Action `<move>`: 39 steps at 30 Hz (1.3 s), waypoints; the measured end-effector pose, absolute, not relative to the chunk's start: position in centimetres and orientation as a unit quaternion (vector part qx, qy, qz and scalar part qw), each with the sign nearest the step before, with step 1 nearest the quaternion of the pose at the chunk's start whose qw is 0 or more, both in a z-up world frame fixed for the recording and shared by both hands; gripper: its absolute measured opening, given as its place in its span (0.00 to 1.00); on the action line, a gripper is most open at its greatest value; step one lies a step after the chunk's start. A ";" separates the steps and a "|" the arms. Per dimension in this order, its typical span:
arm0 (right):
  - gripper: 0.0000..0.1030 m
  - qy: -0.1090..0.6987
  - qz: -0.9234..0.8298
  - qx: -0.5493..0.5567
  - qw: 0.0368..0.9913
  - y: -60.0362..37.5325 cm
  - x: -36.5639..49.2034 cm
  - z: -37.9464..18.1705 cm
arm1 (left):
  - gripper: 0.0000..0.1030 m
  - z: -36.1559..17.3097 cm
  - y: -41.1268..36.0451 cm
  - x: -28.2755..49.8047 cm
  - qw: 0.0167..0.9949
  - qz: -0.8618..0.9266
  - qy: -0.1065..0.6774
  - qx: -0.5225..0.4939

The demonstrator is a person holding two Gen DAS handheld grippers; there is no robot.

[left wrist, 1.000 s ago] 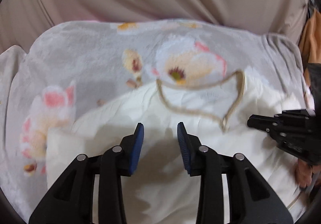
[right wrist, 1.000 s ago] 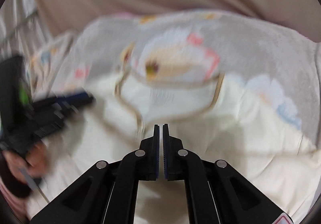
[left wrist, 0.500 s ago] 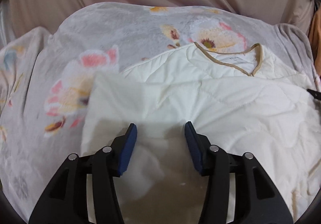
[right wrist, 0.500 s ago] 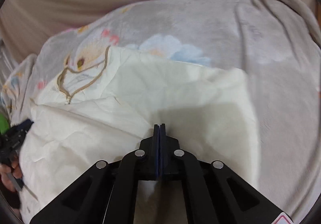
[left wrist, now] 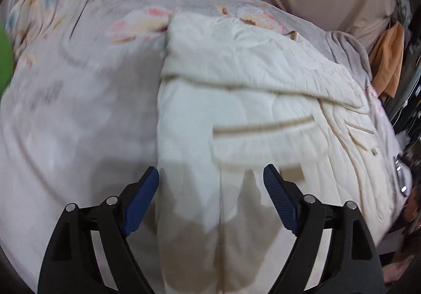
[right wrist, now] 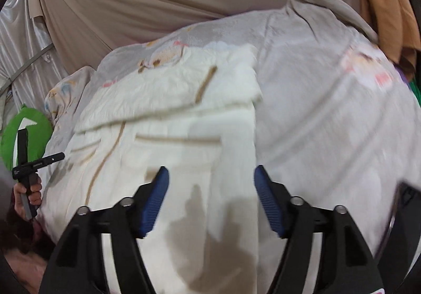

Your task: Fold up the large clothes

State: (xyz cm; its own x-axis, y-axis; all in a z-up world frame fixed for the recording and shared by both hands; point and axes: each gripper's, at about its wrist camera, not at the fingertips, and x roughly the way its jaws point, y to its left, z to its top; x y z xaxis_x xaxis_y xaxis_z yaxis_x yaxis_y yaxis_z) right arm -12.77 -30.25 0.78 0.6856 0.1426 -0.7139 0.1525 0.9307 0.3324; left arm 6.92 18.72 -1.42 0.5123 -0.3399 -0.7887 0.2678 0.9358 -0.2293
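both views motion-smeared. cream quilted jacket (left wrist: pixel 236 88) runs off the bottom edge under the left gripper (left wrist: pixel 211 178); its neckline is hidden under the folded-over flap, only a bit of tan trim shows. floral blanket (left wrist: pixel 79 109) print too blurred to read, cut off at the left. in the right wrist view the jacket's near hem is hidden behind the right gripper (right wrist: pixel 211 183). a hand (right wrist: pixel 27 192) at the left edge is half cut off. the green shape (right wrist: pixel 15 133) behind it can't be identified. orange cloth (right wrist: pixel 381 4) is clipped by the rim.
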 end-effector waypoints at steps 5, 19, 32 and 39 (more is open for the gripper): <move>0.75 0.415 -0.007 0.248 0.875 -30.8 -18.7 -2.4 | 0.80 -3.2 22.3 3.0 0.834 -0.181 0.493 -0.167; 0.63 0.374 0.047 0.291 0.879 -27.2 -20.0 -4.3 | 0.68 -4.5 20.1 -3.0 0.847 -0.189 0.477 -0.143; 0.06 0.255 0.066 0.311 0.913 -27.9 -23.4 0.1 | 0.15 0.6 21.1 -6.6 0.870 -0.258 0.387 -0.164; 0.05 0.116 0.070 0.296 0.946 -27.6 -27.5 6.0 | 0.15 6.6 23.1 -11.0 0.897 -0.304 0.249 -0.202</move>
State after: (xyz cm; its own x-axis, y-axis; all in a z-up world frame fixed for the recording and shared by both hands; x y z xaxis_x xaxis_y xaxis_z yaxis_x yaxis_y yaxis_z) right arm -27.54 -27.61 6.02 0.9631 0.2013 -0.1784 -0.0638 0.8153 0.5754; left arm -11.00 23.08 6.63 0.6915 -0.6457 -0.3238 0.4446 0.7338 -0.5137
